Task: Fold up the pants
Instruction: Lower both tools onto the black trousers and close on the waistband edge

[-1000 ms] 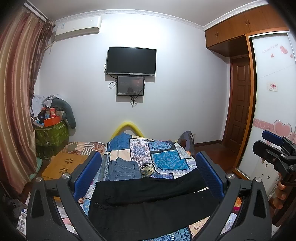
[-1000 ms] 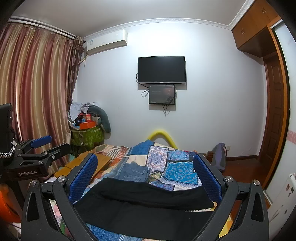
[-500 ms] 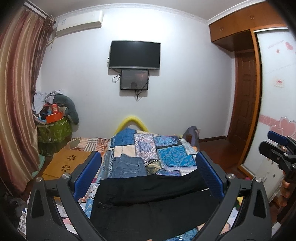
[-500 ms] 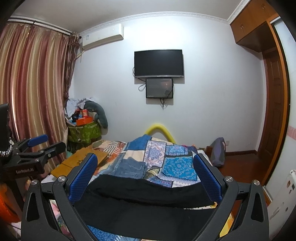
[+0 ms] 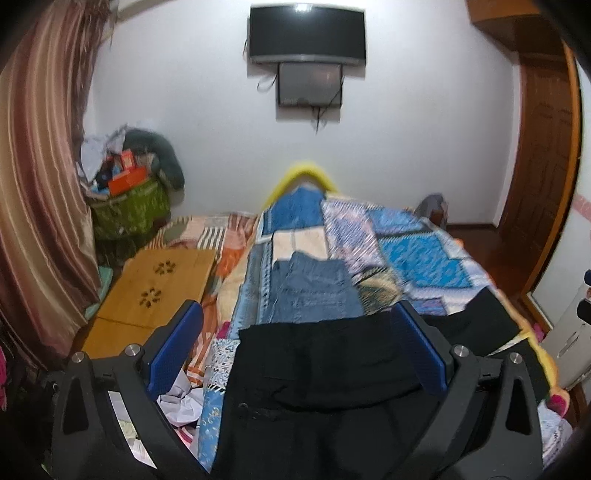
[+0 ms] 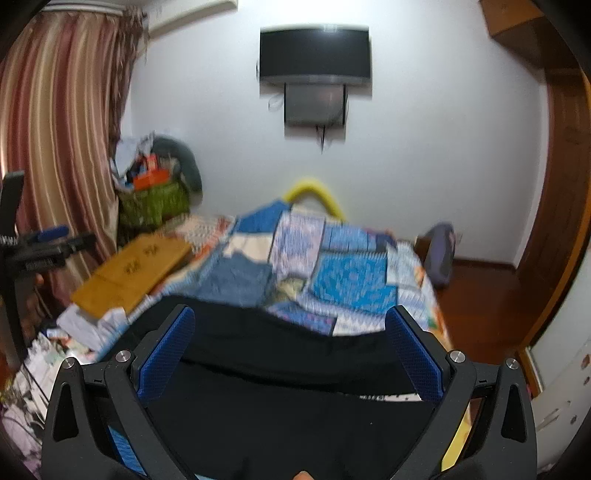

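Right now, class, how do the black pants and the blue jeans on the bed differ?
The black pants are plain black; the blue jeans are faded denim. The black pants lie spread wide across the near end of the bed, while the jeans form a compact folded block farther back. The pants sit just ahead of the open left tongs; the jeans lie beyond them. Both rest on the patchwork quilt.

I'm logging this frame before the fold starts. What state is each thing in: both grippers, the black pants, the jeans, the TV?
left gripper: open, nothing between its fingers, above the pants
right gripper: open, nothing held
black pants: spread across the near end of the bed, one edge already lapped over
jeans: folded, lying on the quilt
TV: screen dark
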Demonstrator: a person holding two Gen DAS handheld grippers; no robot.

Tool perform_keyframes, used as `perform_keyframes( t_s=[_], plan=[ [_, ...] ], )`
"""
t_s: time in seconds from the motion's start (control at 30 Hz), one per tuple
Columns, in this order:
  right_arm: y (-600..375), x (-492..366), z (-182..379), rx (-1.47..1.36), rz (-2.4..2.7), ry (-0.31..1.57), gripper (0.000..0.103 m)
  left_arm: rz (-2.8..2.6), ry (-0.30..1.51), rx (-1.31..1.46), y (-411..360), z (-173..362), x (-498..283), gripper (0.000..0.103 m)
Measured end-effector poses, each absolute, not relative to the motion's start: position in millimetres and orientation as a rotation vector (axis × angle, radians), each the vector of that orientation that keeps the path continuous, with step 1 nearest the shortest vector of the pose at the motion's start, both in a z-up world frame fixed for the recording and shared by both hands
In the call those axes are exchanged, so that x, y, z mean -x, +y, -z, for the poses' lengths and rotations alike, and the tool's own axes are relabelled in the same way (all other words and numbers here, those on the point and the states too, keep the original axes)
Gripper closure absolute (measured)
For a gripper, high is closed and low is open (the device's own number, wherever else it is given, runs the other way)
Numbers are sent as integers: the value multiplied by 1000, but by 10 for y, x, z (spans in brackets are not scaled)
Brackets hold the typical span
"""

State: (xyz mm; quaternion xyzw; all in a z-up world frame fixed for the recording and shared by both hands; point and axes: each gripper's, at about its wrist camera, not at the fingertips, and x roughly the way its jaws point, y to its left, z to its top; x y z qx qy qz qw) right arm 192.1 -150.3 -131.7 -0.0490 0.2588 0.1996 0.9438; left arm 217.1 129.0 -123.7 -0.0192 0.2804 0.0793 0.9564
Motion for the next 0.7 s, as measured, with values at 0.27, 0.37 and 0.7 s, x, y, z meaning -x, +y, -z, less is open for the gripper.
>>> perform_keyframes(
  t_s=[0.27,0.37,0.7],
  plan=[
    [-1503,-2697,1968,178,-436,648,3,-244,751,43,1914,2120,-3049,0],
    [-1478,-2977,2178,187,-461,692,5,-276,831,67,2125,2489,-3326,0],
    [-1200,-3844,2897,296,-570,857,17,-286,1081,229,2581,3466,-3982,18]
  ],
)
